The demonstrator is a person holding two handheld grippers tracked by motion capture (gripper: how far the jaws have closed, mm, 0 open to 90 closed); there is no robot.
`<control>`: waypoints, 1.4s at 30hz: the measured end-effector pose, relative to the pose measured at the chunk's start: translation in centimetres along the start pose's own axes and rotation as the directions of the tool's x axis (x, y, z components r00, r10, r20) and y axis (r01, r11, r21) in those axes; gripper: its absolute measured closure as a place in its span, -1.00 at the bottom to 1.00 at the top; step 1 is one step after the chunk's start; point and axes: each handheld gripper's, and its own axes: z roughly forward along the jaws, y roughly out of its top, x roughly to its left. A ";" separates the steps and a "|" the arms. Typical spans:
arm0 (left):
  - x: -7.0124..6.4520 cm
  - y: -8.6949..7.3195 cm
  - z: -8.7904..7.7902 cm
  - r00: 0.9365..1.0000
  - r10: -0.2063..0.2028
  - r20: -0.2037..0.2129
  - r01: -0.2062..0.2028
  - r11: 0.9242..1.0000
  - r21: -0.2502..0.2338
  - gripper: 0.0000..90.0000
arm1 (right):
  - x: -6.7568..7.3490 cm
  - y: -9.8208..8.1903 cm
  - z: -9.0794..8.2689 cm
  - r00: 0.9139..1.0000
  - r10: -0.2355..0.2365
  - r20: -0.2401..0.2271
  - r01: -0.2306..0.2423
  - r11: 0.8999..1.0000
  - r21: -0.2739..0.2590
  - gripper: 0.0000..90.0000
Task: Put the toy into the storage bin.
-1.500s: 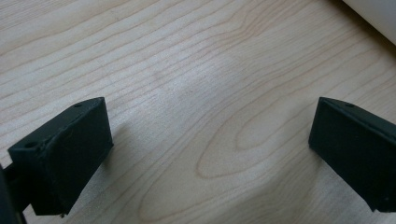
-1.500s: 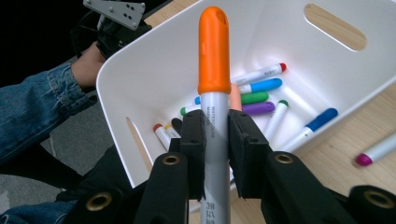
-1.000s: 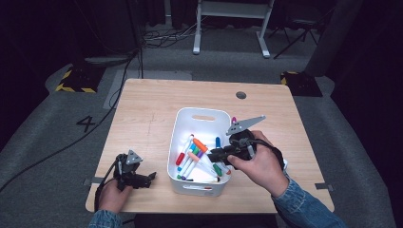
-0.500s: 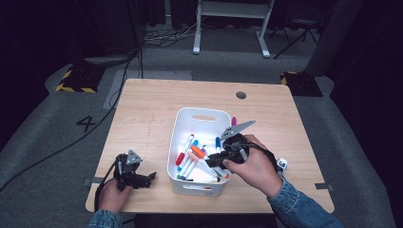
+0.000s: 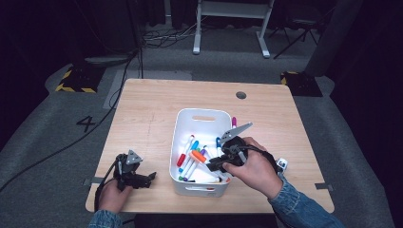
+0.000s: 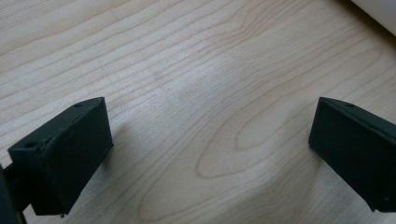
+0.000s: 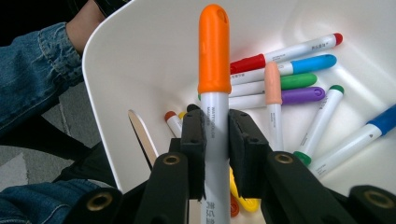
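The right gripper hangs over the near right part of the white bin, which stands on the wooden table just right of its middle. Its jaws are closed tight on the white barrel of an orange-capped marker, one pad on each side. In the right gripper view the marker's long axis runs straight along the jaws, with the orange cap pointing away from the gripper and the rest of the barrel passing back between the pads. In the high view the same marker lies roughly level above the other pens, its axis running left and slightly far from the gripper, cap toward the bin's left wall.

Below it, loose markers rest on the bin's floor with red, blue, green, purple and peach caps, most lying across the held marker's line. A pink-capped marker lies on the table against the bin's right wall.

The left gripper rests low at the near left corner of the table, well apart from the bin. In the left gripper view its jaws stand wide apart with bare wood between them, and a corner of the bin shows at the upper right.
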 end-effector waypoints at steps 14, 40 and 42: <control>0.0 0.0 0.0 1.000 0.000 0.000 0.000 1.000 0.000 -1.00 | -0.1 -0.8 1.1 1.000 0.010 0.006 -0.010 1.000 0.028 0.34; 0.0 0.0 0.0 1.000 0.000 0.000 0.000 1.000 0.000 -1.00 | -3.3 -0.6 -4.2 0.991 0.086 0.104 -0.067 0.982 -0.178 0.19; 0.0 0.0 0.0 1.000 0.000 0.000 0.000 1.000 -0.001 -1.00 | -3.9 -0.7 -4.6 0.988 0.103 0.114 -0.080 0.979 -0.189 0.20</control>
